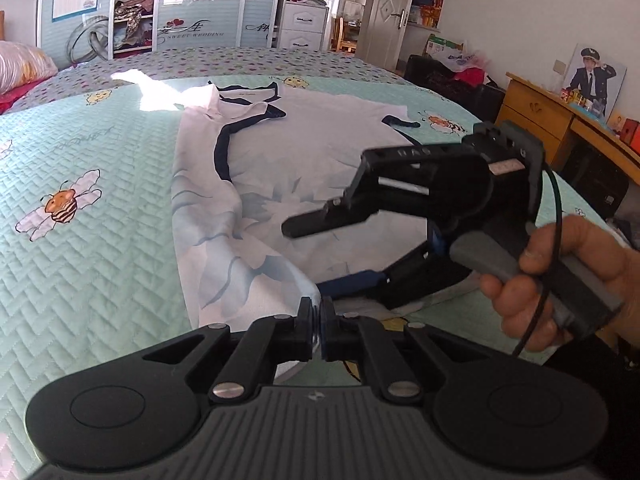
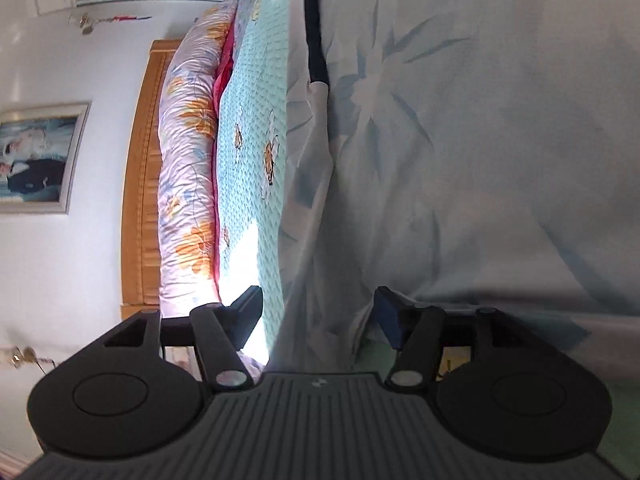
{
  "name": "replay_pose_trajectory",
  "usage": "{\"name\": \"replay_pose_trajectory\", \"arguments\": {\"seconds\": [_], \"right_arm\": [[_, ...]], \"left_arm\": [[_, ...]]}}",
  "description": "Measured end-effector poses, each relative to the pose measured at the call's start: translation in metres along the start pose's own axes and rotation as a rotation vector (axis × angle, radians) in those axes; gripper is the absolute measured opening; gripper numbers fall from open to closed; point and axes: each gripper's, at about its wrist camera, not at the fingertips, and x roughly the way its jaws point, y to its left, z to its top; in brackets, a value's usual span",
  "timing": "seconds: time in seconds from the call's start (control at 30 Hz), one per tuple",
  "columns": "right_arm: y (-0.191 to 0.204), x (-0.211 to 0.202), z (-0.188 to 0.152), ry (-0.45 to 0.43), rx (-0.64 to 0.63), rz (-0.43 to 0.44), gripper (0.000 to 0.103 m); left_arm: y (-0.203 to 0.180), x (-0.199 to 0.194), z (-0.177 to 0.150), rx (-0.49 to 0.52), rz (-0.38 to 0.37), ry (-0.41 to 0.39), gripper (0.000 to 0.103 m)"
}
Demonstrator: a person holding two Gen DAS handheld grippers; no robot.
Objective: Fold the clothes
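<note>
Fingers of the left gripper [image 1: 316, 320] pinch the near hem of the white shirt [image 1: 320, 152] spread beyond them on the bed [image 1: 100, 240], while the right gripper [image 1: 328, 248], further right, stands wide with nothing held, so folding seems underway and next calls for carrying the hem toward the collar.

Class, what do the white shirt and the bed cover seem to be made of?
White shirt: thin, soft woven or knit cloth, matte; it creases and drapes easily. Bed cover: quilted padded fabric, matte; stitched zigzag ridges show across it.
</note>
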Motion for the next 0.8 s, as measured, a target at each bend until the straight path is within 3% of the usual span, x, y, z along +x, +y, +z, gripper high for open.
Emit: {"name": "replay_pose_trajectory", "arguments": {"seconds": [0.1, 0.17, 0.23, 0.37, 0.43, 0.5, 0.57, 0.63, 0.8], "right_arm": [[0.005, -0.004, 0.005, 0.098, 0.039, -0.007, 0.065], [0.014, -0.018, 0.002, 0.097, -0.016, -0.006, 0.065], [0.018, -0.039, 0.002, 0.013, -0.095, -0.005, 0.067], [-0.010, -0.061, 0.014, -0.116, -0.074, 0.022, 0.075], [-0.025, -0.052, 0.006, -0.040, -0.039, 0.032, 0.075], [-0.024, -0.038, -0.012, 0.129, -0.030, 0.091, 0.075], [-0.014, -0.033, -0.035, 0.242, -0.087, 0.020, 0.075], [-0.010, -0.037, -0.046, 0.264, -0.110, -0.022, 0.075], [-0.004, -0.041, -0.025, 0.119, -0.022, 0.082, 0.077]], "left_arm": [[0.009, -0.006, 0.000, -0.032, 0.011, -0.006, 0.002], [0.018, -0.013, 0.001, -0.066, 0.018, -0.019, 0.002], [0.029, -0.020, 0.004, -0.108, 0.031, -0.035, 0.002], [0.050, -0.033, 0.013, -0.171, 0.076, -0.072, 0.002], [0.054, -0.040, 0.016, -0.173, 0.108, -0.080, 0.002], [0.059, -0.046, 0.018, -0.177, 0.124, -0.085, 0.002], [0.063, -0.048, 0.019, -0.179, 0.126, -0.078, 0.002], [0.063, -0.046, 0.019, -0.171, 0.123, -0.070, 0.002], [0.049, -0.043, 0.018, -0.126, 0.100, -0.062, 0.002]]}}
